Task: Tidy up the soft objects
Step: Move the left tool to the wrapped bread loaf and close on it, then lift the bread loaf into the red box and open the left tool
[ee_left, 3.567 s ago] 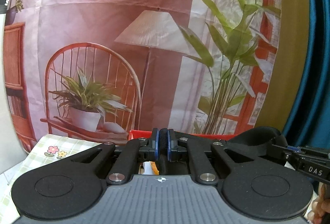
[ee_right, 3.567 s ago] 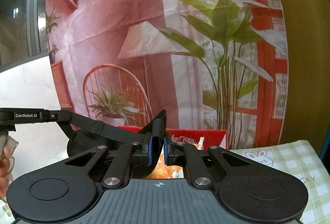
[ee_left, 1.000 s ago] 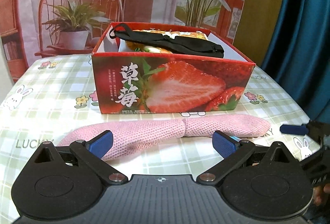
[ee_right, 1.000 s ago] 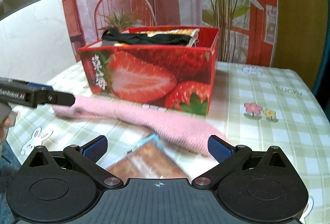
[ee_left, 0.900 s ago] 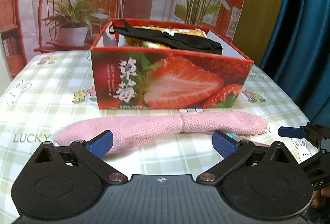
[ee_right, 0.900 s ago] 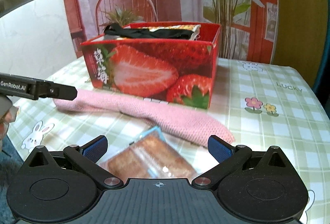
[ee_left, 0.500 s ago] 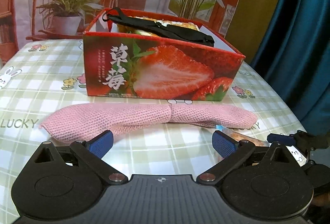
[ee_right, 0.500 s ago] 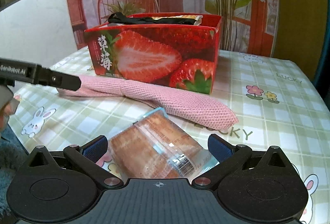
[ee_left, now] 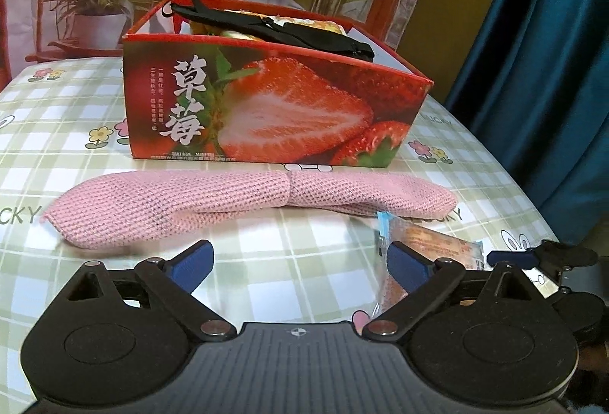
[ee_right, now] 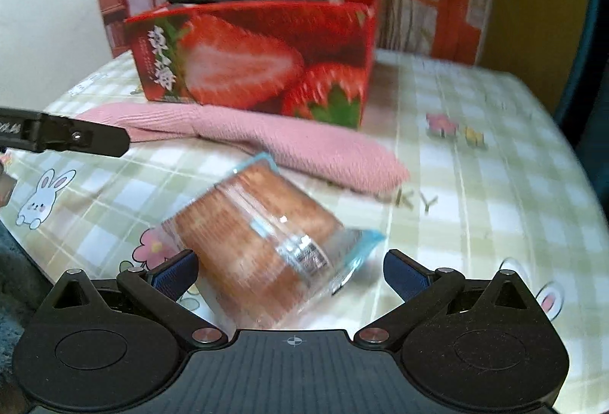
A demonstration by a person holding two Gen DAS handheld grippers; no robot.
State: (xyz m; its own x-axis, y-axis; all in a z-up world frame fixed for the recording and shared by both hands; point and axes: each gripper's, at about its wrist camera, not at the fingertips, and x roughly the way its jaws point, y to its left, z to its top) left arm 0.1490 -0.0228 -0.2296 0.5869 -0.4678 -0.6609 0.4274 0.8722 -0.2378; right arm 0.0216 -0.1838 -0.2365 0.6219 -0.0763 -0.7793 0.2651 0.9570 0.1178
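A long pink knitted cloth (ee_left: 182,200) (ee_right: 289,143) lies flat on the table in front of a red strawberry-print box (ee_left: 266,109) (ee_right: 259,56). A black strap (ee_left: 289,29) rests across the box's contents. A wrapped brown bread roll (ee_right: 259,246) (ee_left: 430,242) lies nearer than the cloth. My left gripper (ee_left: 298,263) is open, low over the table, just short of the cloth. My right gripper (ee_right: 287,271) is open, and the wrapped bread lies between its spread fingers. The right view is blurred.
The table (ee_left: 57,132) wears a green checked cloth with flowers and rabbits. A printed backdrop of a chair and plants hangs behind. A blue curtain (ee_left: 540,52) stands at the right. The left gripper's arm (ee_right: 64,138) crosses the right view's left side.
Both grippers let go of the black strap, opened and dropped from above the box to table level. In the last second both have edged nearer, the right one closing in around the wrapped bread.
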